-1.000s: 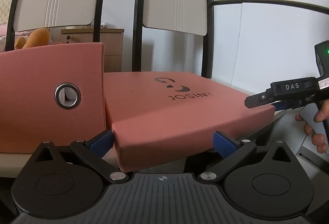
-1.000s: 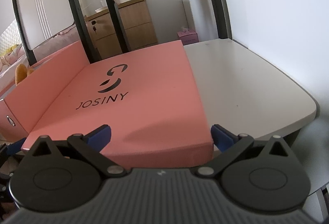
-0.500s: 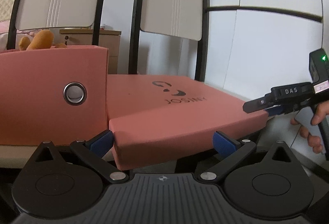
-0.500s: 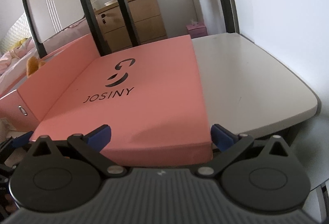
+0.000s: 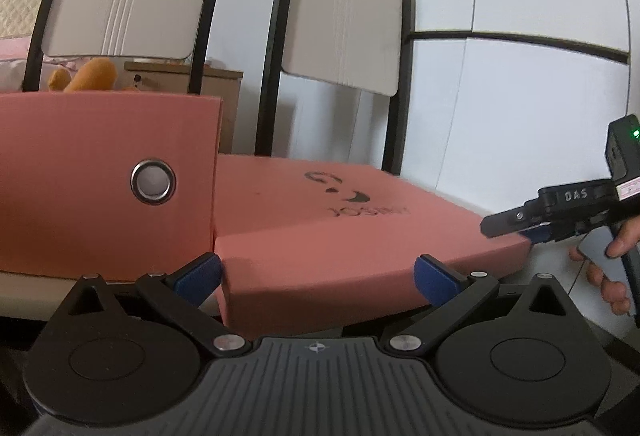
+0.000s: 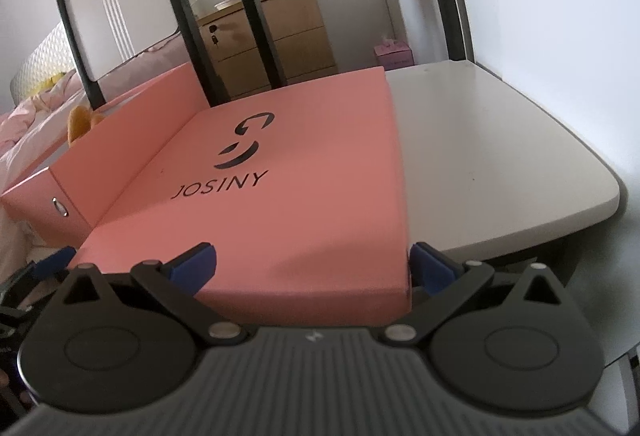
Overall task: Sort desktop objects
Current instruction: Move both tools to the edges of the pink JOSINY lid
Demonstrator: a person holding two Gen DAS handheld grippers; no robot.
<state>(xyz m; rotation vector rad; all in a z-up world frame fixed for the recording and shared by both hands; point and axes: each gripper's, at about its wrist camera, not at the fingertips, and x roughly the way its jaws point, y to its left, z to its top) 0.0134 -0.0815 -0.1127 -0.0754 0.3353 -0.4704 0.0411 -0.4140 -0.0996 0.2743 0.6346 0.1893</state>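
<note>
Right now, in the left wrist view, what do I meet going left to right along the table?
Upright pink box with a metal ring → flat pink JOSINY lid → the right tongs at the lid's far corner → the hand holding them.

A flat pink box (image 6: pixel 288 196) is lying closed on the table (image 6: pixel 500 156), its lid facing up and showing a black logo with the word JOSINY. Its near edge is overhanging the table's front. Just beside it, touching along one side, a taller pink box (image 5: pixel 100 180) is standing upright, showing a round metal ring (image 5: pixel 153 181) in its front face.
</note>
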